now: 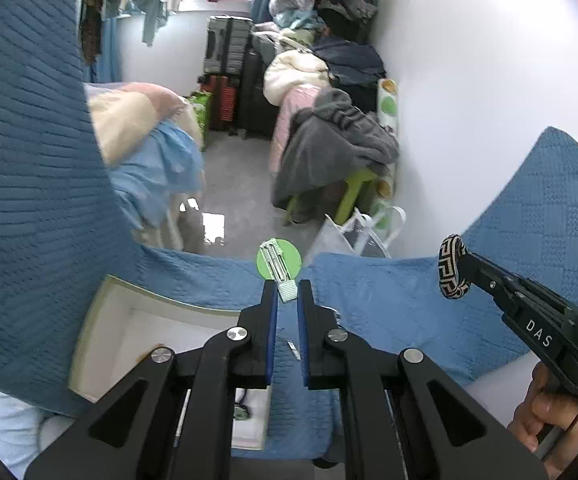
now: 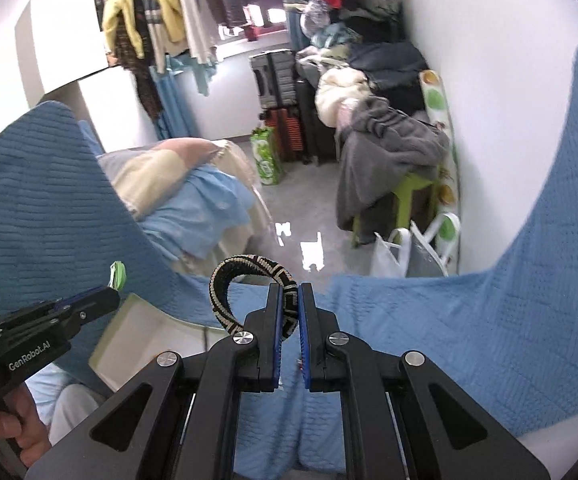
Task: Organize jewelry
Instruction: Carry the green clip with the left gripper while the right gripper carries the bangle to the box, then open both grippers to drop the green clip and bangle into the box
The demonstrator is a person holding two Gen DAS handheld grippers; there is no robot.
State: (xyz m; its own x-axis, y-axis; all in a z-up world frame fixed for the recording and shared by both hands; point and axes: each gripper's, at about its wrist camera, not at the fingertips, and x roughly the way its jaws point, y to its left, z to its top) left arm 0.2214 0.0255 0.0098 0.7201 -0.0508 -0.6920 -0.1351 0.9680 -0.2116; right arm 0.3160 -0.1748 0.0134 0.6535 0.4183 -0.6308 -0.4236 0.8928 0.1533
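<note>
My left gripper (image 1: 287, 290) is shut on a green hair clip (image 1: 279, 264) with a round green disc and holds it up above the blue quilt (image 1: 389, 304). It also shows from the side in the right wrist view (image 2: 117, 274). My right gripper (image 2: 289, 296) is shut on a black-and-beige patterned bangle (image 2: 241, 276), held in the air; the bangle shows in the left wrist view (image 1: 453, 266) at the right. An open white box (image 1: 145, 336) lies on the quilt below my left gripper, with a small dark item (image 1: 242, 410) inside.
The blue quilt covers the bed on both sides. Beyond its edge are a grey floor (image 1: 233, 184), a white plastic bag (image 1: 353, 236), a green stool with grey clothes (image 1: 341, 148), suitcases (image 1: 229, 64) and a white wall (image 1: 489, 100) at right.
</note>
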